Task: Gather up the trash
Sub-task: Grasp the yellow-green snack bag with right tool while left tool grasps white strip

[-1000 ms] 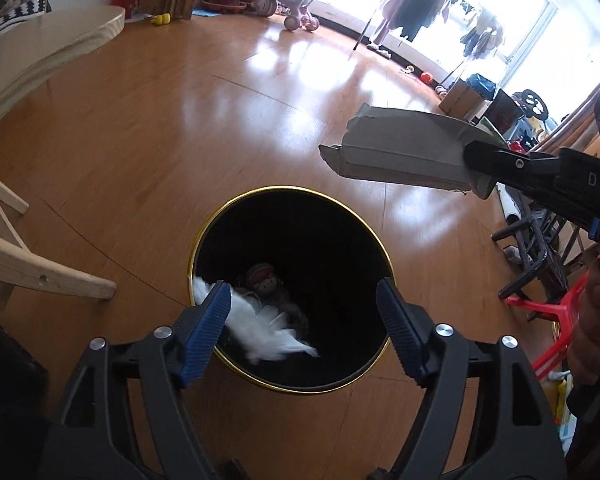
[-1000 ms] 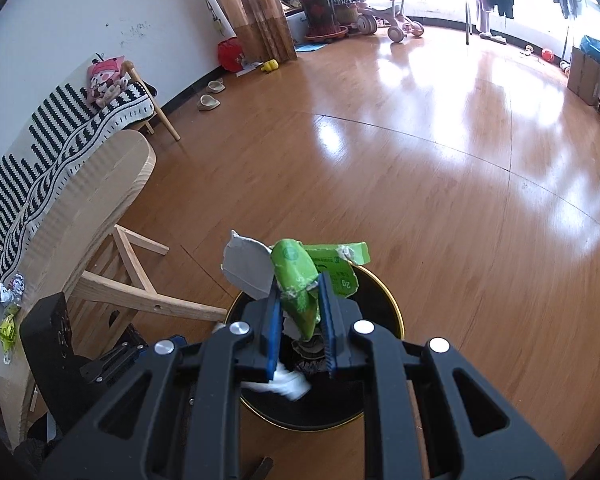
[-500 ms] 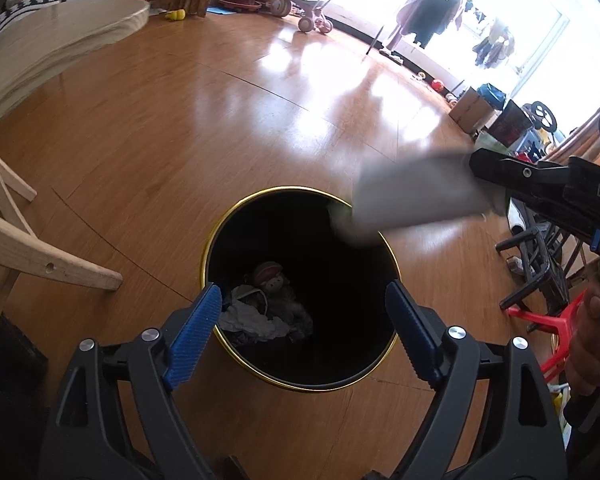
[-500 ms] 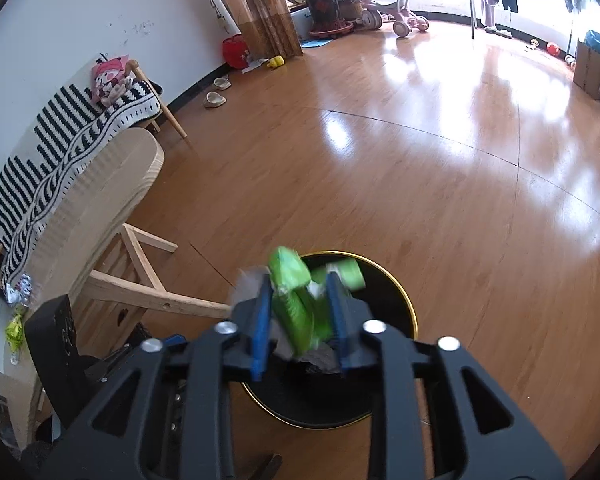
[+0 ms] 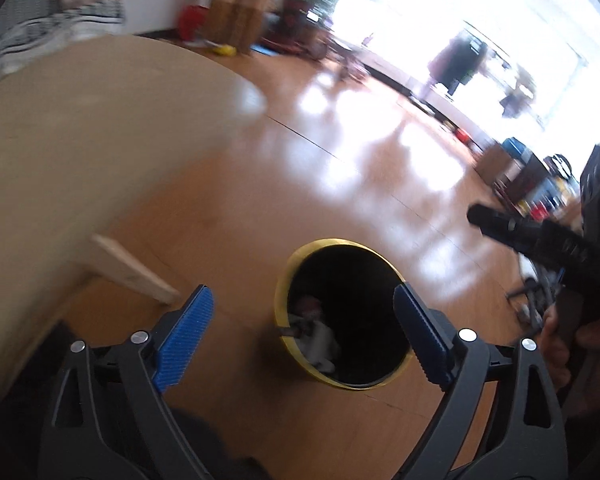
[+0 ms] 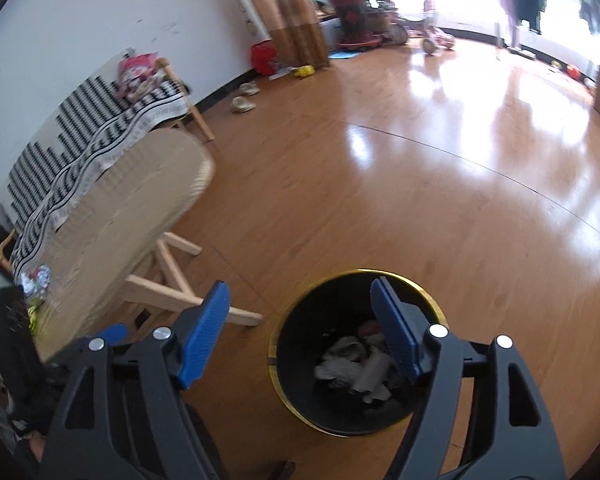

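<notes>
**Both tools empty above the bin**

While the black, gold-rimmed trash bin [image 6: 358,354] stands on the wooden floor [image 6: 420,184], it serves as the landmark, and everything else is placed from it. Left of the bin in the right wrist view is the pale wooden surface [image 6: 112,208], and at its near left end lie a few small crinkled wrappers [image 6: 36,280], blurred, which look like the trash not yet collected. Above the bin's left side hangs the left tool [image 5: 300,340], its blue pads spread wide with nothing between them. Inside the bin lies the collected trash [image 6: 356,368]: crumpled white paper and bits of packaging, resting on the bottom. Over the bin's mouth hangs the right tool [image 6: 300,328], also spread wide and holding nothing.

By the look of it, the remaining wrappers are light, thin and soft, likely slippery foil or plastic that crushes without harm. A pinch across a bunched fold near the middle should hold better than a grip on a loose edge.
</notes>
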Motion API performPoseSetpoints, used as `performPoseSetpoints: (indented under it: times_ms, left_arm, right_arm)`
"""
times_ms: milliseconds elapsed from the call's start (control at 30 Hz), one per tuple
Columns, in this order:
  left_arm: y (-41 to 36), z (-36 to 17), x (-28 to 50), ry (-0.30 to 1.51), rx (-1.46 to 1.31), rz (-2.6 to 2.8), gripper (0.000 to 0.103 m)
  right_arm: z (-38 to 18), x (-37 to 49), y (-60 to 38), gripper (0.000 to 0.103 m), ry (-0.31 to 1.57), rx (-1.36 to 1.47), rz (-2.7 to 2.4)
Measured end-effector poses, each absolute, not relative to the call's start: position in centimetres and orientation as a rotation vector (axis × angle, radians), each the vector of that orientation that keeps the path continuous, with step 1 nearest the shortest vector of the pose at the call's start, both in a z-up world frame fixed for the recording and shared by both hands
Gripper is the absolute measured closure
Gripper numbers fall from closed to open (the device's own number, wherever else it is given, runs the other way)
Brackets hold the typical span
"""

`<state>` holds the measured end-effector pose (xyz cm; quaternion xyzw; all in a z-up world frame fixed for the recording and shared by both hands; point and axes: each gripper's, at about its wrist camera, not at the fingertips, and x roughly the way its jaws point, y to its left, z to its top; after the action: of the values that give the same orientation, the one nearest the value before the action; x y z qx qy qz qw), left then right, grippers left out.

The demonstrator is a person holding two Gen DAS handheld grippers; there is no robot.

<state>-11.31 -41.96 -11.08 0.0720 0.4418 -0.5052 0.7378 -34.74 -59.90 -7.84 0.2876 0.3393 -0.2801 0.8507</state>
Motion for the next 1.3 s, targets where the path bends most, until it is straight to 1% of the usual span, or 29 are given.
performPoseSetpoints:
  times_ms: [200,300,500,700,767,833,1033,1267,1300]
  left_arm:
    - [-31.2,-6.5,-5.5,0.886,0.113,-0.847,0.012]
    - [-24.0,-5.2,-2.6,0.855,0.076,-0.702,0.012]
    - [-8.4,-5.3,2.1,0.860,-0.017,-0.368,0.012]
    - [1.4,-6.1,4.5,0.876,-0.072,-0.186,0.012]
    - [3.3,-6.4,5.0,0.877,-0.084,-0.167,0.012]
    - [4.0,-6.8,5.0,0.882,-0.094,-0.159,0.012]
    - [5.0,-8.5,6.1,0.908,-0.114,-0.172,0.012]
    - [5.3,-9.8,7.2,0.921,-0.119,-0.185,0.012]
    - [5.2,-9.8,7.4,0.920,-0.116,-0.187,0.012]
  right_arm:
    - [-6.5,-25.3,-54.0,0.031,0.744,0.524,-0.387]
    - [-5.9,-19.7,-49.6,0.030,0.763,0.479,-0.260]
    - [-4.7,-9.7,-39.2,0.030,0.795,0.418,-0.016]
    - [-4.7,-2.3,-28.4,0.030,0.865,0.379,0.196]
    - [-5.0,-0.8,-25.4,0.030,0.890,0.366,0.242]
    - [-5.2,1.1,-22.6,0.025,0.913,0.347,0.274]
    - [-6.1,5.6,-17.4,0.022,0.968,0.301,0.306]
    - [-8.8,9.7,-13.7,0.022,1.018,0.243,0.292]
    - [-9.0,10.0,-13.3,0.025,1.024,0.236,0.294]
